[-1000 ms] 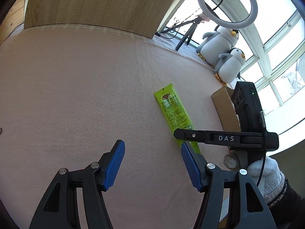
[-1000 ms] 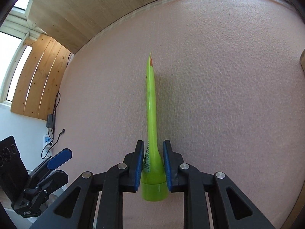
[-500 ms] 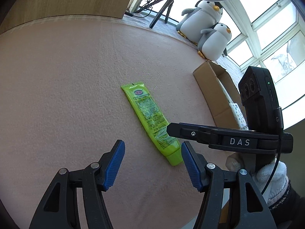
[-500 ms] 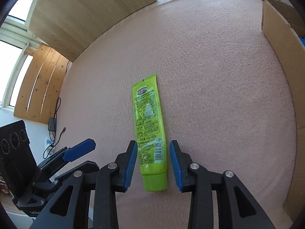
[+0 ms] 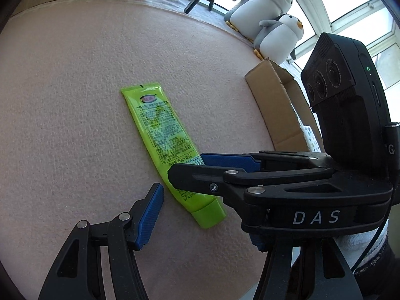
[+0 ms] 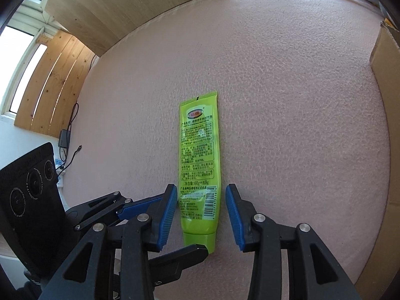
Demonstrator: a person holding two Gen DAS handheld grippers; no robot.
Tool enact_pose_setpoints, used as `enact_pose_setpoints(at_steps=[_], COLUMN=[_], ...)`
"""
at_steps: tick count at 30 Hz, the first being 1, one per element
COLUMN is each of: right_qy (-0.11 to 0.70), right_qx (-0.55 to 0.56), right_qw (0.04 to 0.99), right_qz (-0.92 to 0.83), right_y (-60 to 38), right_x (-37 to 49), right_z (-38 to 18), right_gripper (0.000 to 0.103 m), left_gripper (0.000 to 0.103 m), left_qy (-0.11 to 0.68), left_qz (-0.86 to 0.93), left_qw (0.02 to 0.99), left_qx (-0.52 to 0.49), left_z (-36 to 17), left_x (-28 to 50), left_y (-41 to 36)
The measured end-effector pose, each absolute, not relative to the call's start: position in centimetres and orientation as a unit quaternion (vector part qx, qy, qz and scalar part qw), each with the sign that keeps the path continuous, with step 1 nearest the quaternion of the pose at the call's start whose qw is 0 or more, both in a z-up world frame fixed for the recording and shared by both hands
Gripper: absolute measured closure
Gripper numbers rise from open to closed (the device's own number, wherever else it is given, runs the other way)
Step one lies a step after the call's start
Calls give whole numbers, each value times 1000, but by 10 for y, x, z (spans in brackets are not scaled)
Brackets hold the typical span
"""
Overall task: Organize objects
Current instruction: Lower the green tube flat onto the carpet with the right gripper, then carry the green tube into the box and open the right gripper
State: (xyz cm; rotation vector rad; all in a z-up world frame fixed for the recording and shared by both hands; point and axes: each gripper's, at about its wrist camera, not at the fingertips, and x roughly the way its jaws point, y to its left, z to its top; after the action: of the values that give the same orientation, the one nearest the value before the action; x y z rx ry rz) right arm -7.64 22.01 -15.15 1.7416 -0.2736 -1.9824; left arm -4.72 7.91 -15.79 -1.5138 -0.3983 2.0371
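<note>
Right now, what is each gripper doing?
Left gripper: open, holding nothing.
Right gripper: jaws opening, astride the green tube lying flat on the pink mat, not gripping it.

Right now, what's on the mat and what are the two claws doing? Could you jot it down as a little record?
surface: pink mat
tube: green, lying flat, cap toward the claws
right claw: jaws opening, astride the tube's cap end, pads not pressing it
left claw: open, beside the tube, holding nothing
box: cardboard, at the mat's edge
penguins: two plush toys by the window
</note>
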Motion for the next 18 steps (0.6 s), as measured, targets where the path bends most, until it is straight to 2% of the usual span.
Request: enact_pose_setpoints(at_steps=[5,8,18], right_qy=[-71,-66,-77], right_qx=[636,635,616], right_qw=[250,244,230], right_qz=[-726,-730,-750], right_y=[210,210,231], right_x=[-74,-74,-71], right_z=[-151,-150,-131], right_gripper=[66,68,72], left_gripper=[40,43,46], left_qy=[-150,-162,-156], left_qz=[764,764,772], left_qw=[279,276,292], left_qx=[-562,-561,-543], left_z=[-158,-157,-135], left_x=[-46,-45,-40], left_y=[82,81,97])
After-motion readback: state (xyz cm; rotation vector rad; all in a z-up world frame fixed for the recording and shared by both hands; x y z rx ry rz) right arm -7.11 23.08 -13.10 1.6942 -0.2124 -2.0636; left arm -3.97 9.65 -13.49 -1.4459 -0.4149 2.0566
